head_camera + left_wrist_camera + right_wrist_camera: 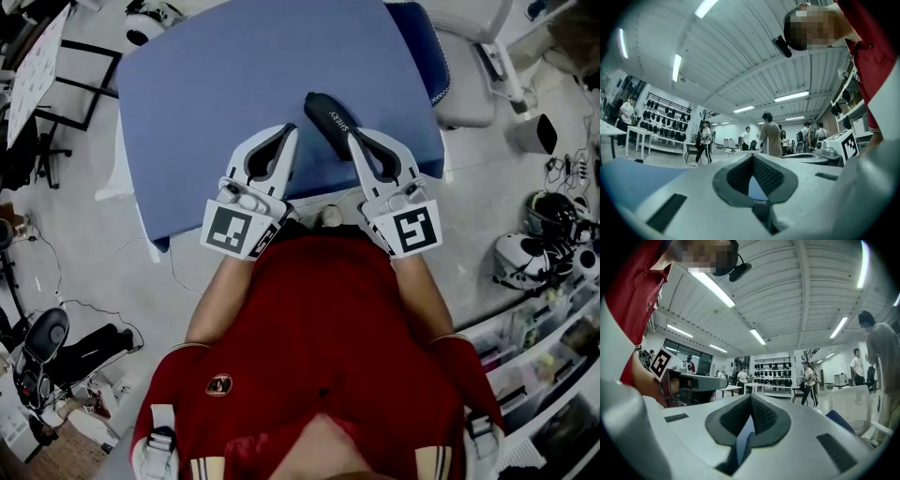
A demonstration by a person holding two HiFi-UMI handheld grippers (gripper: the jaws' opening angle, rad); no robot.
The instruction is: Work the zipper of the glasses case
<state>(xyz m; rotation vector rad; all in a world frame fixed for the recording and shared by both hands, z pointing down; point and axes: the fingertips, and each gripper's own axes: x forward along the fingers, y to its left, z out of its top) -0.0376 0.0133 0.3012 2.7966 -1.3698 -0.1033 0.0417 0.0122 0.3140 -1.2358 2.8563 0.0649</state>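
Observation:
The black glasses case (328,120) with white print lies slanted near the front edge of the blue table (234,84). My left gripper (292,132) points at the table just left of the case, jaws shut with nothing between them. My right gripper (354,138) sits against the case's right side, also shut and empty; whether it touches the case I cannot tell. In the left gripper view the left gripper (752,157) has its pads together, and the case (761,209) shows through the gap below them. In the right gripper view the right gripper (751,397) is closed over blue tabletop (743,437).
A white chair (469,89) stands right of the table, next to a dark blue cushion (427,42). Helmets (534,248) lie on the floor at right, and shelves (544,366) fill the lower right. A black frame (80,89) stands at left. Several people (771,133) stand far off.

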